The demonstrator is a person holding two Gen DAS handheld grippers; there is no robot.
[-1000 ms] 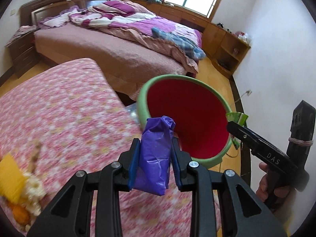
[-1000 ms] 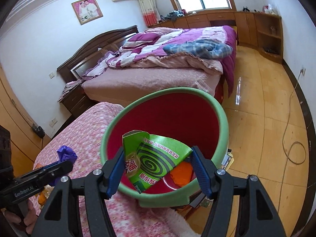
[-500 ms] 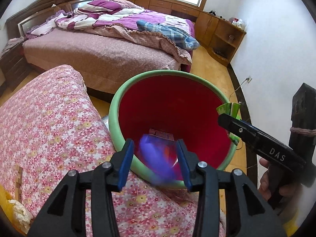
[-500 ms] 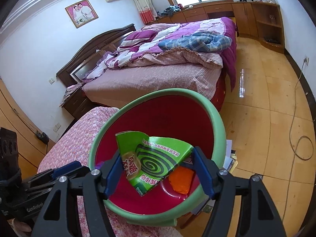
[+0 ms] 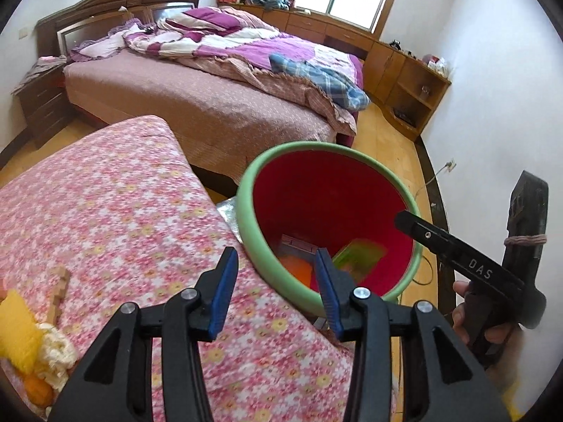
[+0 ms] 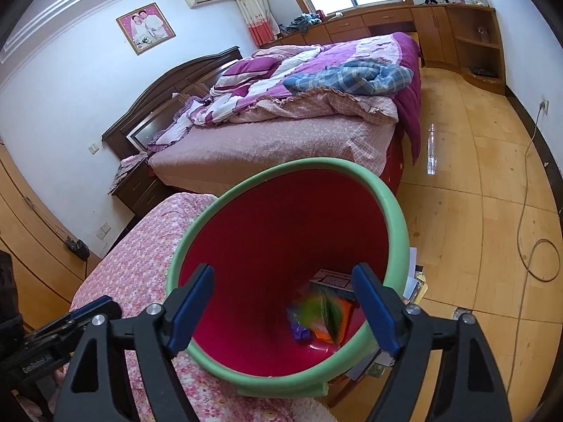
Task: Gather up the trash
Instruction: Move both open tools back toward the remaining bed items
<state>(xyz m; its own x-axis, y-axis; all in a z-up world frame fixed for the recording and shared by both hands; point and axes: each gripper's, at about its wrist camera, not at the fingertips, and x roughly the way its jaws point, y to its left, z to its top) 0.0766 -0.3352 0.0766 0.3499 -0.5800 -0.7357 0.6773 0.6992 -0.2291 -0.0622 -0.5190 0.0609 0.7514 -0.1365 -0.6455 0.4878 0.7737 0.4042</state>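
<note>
- red inside and green at the rim, the bin (image 5: 246,218) stands just past the corner of the flowered cloth (image 5: 105,211) in the left wrist view, its mouth tipped toward the camera
- the left gripper (image 5: 274,281) hangs over the near rim with its blue pads parted and nothing between them; its jaws have just been opening
- at the bottom of the bin lie a green wrapper (image 5: 359,255), blurred, an orange scrap (image 5: 299,270) and a small pinkish box (image 5: 297,244)
- the right gripper (image 5: 457,260) reaches in from the right edge, held by a hand (image 5: 471,320), its tip over the far side of the bin's rim
- on the cloth at the lower left sit a yellow piece (image 5: 17,330), a pale crumpled lump (image 5: 56,351), an orange bit (image 5: 37,388) and a wooden block (image 5: 58,288)
- a bed (image 5: 211,105) with a purple quilt fills the background
- in the right wrist view the right gripper (image 6: 281,306) stands wide over the bin (image 6: 397,218), empty; its jaws have just been opening
- below it, deep in the bin, the green wrapper (image 6: 322,311) shows as a blur, with a purple bag (image 6: 299,330) beside it, the orange scrap (image 6: 327,334) and the box (image 6: 330,279)
- the left gripper (image 6: 88,313) shows at the lower left over the cloth (image 6: 140,246); whether it is parted cannot be told from here
- papers (image 6: 415,281) lie on the wooden floor (image 6: 475,211) just behind the bin, and a cable (image 6: 527,211) trails along the right
</note>
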